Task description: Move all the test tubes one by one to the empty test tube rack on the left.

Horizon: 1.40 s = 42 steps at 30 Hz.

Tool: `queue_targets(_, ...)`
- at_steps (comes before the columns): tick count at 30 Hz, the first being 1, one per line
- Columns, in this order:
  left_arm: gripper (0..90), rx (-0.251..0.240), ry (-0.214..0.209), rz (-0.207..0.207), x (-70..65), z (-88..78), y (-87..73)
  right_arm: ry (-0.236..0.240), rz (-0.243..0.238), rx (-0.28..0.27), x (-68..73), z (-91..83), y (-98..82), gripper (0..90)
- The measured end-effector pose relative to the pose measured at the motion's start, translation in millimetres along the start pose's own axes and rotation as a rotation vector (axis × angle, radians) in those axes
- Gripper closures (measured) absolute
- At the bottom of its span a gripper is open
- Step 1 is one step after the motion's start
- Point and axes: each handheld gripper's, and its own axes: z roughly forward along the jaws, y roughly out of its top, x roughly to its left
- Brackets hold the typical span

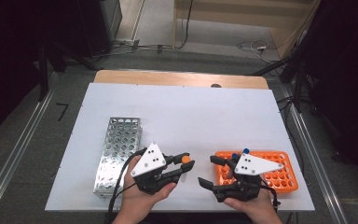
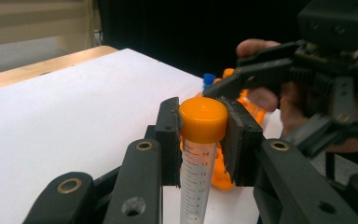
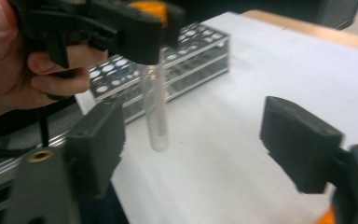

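Observation:
A clear graduated tube with an orange cap (image 2: 203,119) hangs upright above the white sheet, and my left gripper (image 2: 203,135) is shut on it just below the cap. From above, the left gripper (image 1: 186,161) and the cap (image 1: 185,159) sit near the table's front middle. My right gripper (image 1: 207,170) faces it from the right, open, with nothing between its jaws. In the right gripper view the tube (image 3: 156,112) hangs ahead of the open right gripper (image 3: 191,140), apart from both jaws.
A metal tube rack (image 1: 121,149) lies at the front left, an orange rack (image 1: 279,179) with two blue-capped tubes (image 1: 246,150) at the front right. A white sheet (image 1: 191,112) covers the wooden table. Dark equipment stands around the table.

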Motion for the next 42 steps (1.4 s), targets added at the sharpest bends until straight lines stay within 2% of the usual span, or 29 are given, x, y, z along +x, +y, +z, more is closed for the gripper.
queue_targets(4, 70.7, -0.01, 0.026, -0.012, 8.8, -8.4, 1.4, -0.026, 0.025, -0.034, -10.6, -12.4, 3.7, 7.5)
queue_targets(6, 70.7, -0.017, 0.04, -0.017, 13.0, -12.1, 1.8, -0.041, 0.012, -0.036, -15.2, -17.9, 3.7, 3.6)
queue_targets(9, 70.7, -0.019, 0.053, -0.023, 19.4, -16.7, 2.1, -0.052, 0.017, -0.049, -22.1, -25.6, 3.7, 0.1)
queue_targets(13, 70.7, -0.026, 0.083, -0.035, 28.9, -21.5, 2.2, -0.07, 0.028, -0.069, -30.5, -35.7, 3.7, 0.0)
queue_targets(14, 70.7, -0.025, 0.093, -0.034, 31.5, -23.2, 2.5, -0.092, 0.038, -0.072, -35.2, -40.5, 2.5, 0.0)
queue_targets(18, 70.7, -0.038, 0.132, -0.037, 43.2, -30.5, 4.9, -0.127, 0.052, -0.075, -45.8, -49.3, -2.0, 0.0)
queue_targets(23, 70.7, -0.06, 0.187, -0.043, 59.8, -40.8, 10.1, -0.146, 0.065, -0.094, -55.5, -60.6, -5.4, 0.0)
queue_targets(27, 70.7, -0.071, 0.225, -0.052, 73.0, -46.0, 11.2, -0.199, 0.086, -0.095, -64.7, -68.5, -10.1, 0.0)
queue_targets(33, 70.8, -0.094, 0.287, -0.065, 90.6, -50.1, 11.5, -0.203, 0.087, -0.102, -71.3, -78.4, -17.8, 1.8)
queue_targets(35, 70.8, -0.097, 0.296, -0.064, 96.1, -50.1, 12.5, -0.224, 0.089, -0.094, -72.8, -81.2, -20.0, 3.8)
queue_targets(39, 70.8, -0.116, 0.322, -0.062, 107.7, -49.3, 15.2, -0.231, 0.101, -0.097, -77.9, -87.6, -25.1, 3.8)
queue_targets(42, 70.8, -0.135, 0.346, -0.078, 116.9, -49.0, 16.9, -0.255, 0.116, -0.088, -82.8, -91.1, -28.9, 3.8)
